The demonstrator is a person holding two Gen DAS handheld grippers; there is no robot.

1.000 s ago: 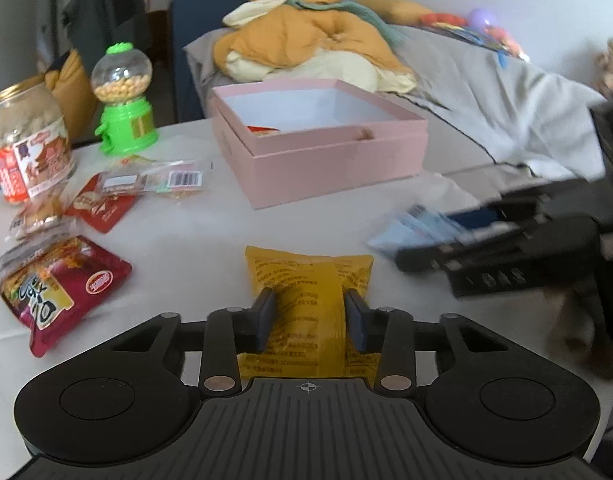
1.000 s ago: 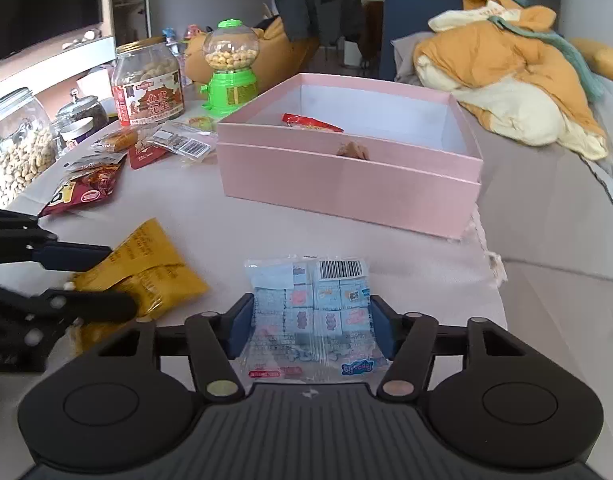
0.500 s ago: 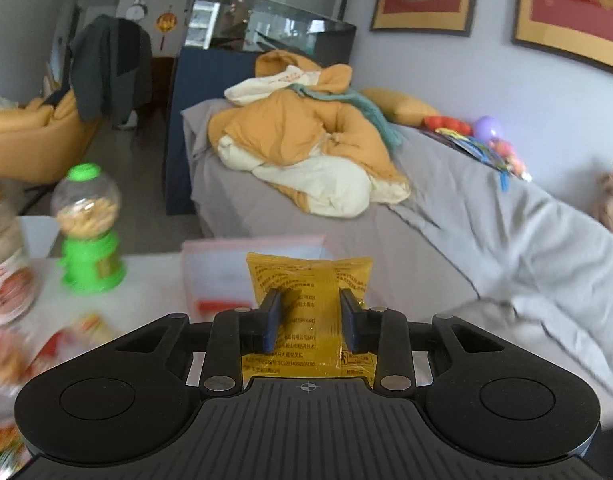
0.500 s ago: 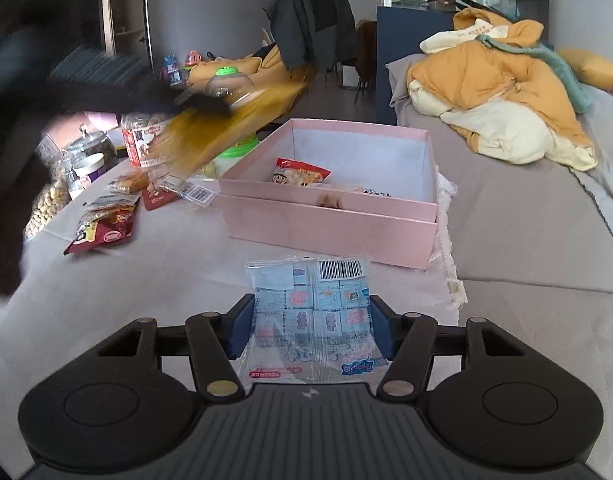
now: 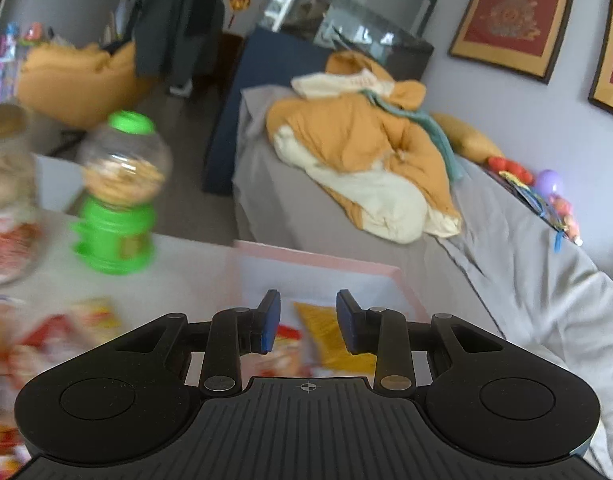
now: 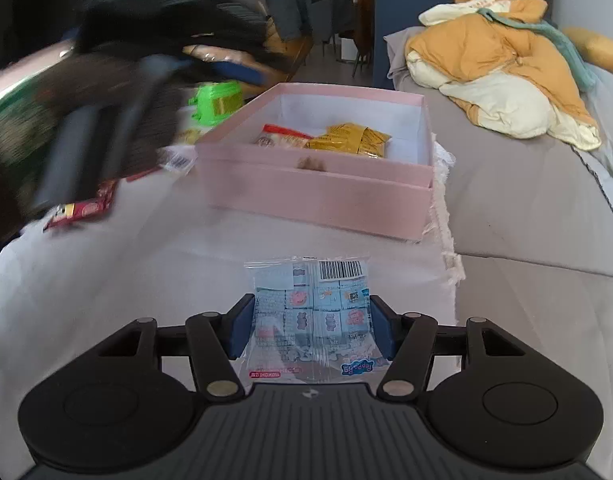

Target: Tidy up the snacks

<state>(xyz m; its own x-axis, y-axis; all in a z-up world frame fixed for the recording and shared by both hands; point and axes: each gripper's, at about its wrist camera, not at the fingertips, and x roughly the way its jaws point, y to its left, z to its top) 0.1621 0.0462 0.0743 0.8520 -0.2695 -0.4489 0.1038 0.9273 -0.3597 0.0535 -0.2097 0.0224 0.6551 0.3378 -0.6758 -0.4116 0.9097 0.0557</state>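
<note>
My left tongs (image 5: 308,322) hang open and empty above the shallow pink cardboard box (image 6: 326,194), where the crinkled yellow snack packet (image 6: 352,140) lies beside a red-edged packet (image 6: 284,138). My right tongs (image 6: 311,330) grip the clear plastic bag of pale blue cartoon-printed sweets (image 6: 312,312) over the white-clothed desk (image 6: 146,276), short of the box.

Orange-and-cream duvet (image 5: 370,168) heaped on grey bed (image 5: 526,280) at 1 o'clock — framed pictures (image 5: 518,16) on wall, dark jacket (image 5: 174,28) at 11.
</note>
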